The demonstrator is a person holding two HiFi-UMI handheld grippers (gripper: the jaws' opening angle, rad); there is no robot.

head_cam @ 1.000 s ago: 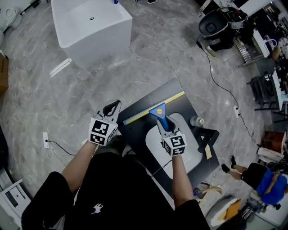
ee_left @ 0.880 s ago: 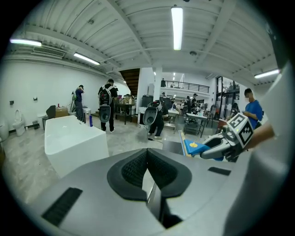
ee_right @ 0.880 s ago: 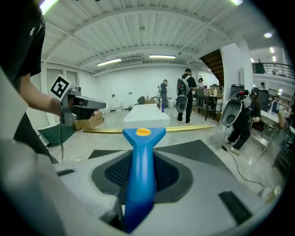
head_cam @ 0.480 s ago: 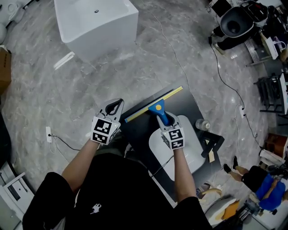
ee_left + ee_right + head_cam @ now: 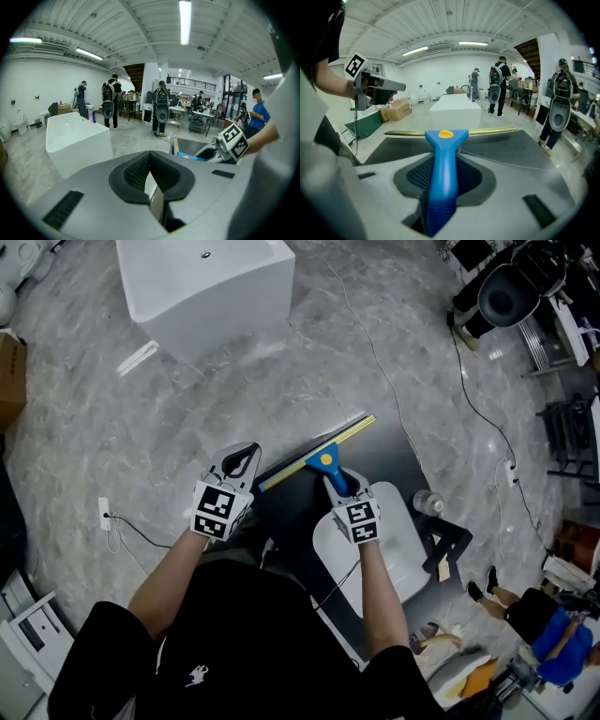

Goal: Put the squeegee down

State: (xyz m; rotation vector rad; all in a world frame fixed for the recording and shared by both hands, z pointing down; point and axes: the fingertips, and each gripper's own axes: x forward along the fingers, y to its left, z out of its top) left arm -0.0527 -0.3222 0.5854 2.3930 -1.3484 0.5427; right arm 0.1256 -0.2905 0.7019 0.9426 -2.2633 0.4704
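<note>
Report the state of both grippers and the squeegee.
Left gripper: shut, empty.
Right gripper: shut on the squeegee's blue handle.
Squeegee: held, not yet released; blade along the far edge of the dark panel, contact unclear.

Head view looks steeply down; gripper views share white tub (image 5: 202, 287).
</note>
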